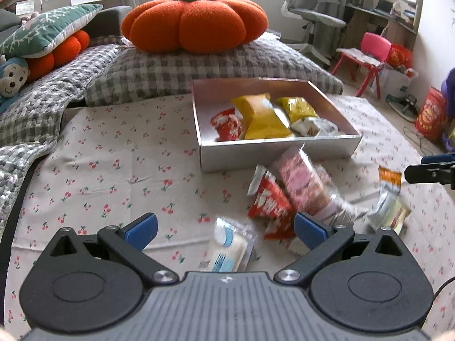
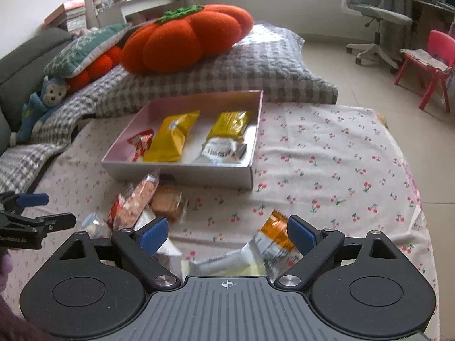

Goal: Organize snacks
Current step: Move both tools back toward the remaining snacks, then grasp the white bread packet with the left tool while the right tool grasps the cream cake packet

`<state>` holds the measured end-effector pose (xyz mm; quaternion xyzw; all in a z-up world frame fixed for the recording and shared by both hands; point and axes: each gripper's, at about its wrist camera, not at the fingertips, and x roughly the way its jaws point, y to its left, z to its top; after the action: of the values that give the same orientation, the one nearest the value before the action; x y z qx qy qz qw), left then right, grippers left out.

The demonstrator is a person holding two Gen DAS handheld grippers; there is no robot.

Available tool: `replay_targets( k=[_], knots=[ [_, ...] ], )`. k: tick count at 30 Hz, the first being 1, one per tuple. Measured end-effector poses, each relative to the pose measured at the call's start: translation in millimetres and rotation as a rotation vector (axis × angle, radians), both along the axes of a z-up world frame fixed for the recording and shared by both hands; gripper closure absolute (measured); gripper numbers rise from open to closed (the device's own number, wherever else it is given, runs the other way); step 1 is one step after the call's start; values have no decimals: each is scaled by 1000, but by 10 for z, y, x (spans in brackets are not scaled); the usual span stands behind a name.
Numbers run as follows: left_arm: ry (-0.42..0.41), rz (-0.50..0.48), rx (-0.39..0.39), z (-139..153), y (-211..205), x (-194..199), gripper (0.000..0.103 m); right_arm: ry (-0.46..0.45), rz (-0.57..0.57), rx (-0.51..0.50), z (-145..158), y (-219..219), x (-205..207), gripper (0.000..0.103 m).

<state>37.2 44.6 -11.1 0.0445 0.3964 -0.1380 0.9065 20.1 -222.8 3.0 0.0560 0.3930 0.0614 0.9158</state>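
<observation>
Hovering wide open: left tongs (image 1: 224,228) over blue-white packet (image 1: 227,244); right tongs (image 2: 227,233) over orange-white packet (image 2: 274,241).

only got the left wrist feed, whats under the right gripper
Observer: The right gripper is open above an orange-and-silver packet lying on the cloth.
Operator: anything else under it
Observer: A pale yellow-white packet lies beside the orange one, close to the gripper body.
Operator: box looks messy from here
Observer: From the right wrist, the box shows a yellow packet and a gold packet lying side by side, a red one at the left wall.
</observation>
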Motion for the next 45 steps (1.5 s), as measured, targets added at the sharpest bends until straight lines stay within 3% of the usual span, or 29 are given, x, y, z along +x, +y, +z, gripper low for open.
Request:
replay_targets(
  k=[17,22,32,43,45],
  knots=[
    [42,-97,42,-313,99,-262,0,31,163,-100,-304,352,-199,10],
    [68,-107,69,-413,77,-251,1,68,114,-137,-468,275,-158,10],
    [110,-127,74,-478,-6,-252,1,144,-114,8,-544,42,170,10],
    [133,-134,60,-513,45,-229,2,227,-145,-131,-684,86,270,10],
    [134,-134,60,-508,49,-230,4,234,-134,-150,-698,51,223,5]
  ],
)
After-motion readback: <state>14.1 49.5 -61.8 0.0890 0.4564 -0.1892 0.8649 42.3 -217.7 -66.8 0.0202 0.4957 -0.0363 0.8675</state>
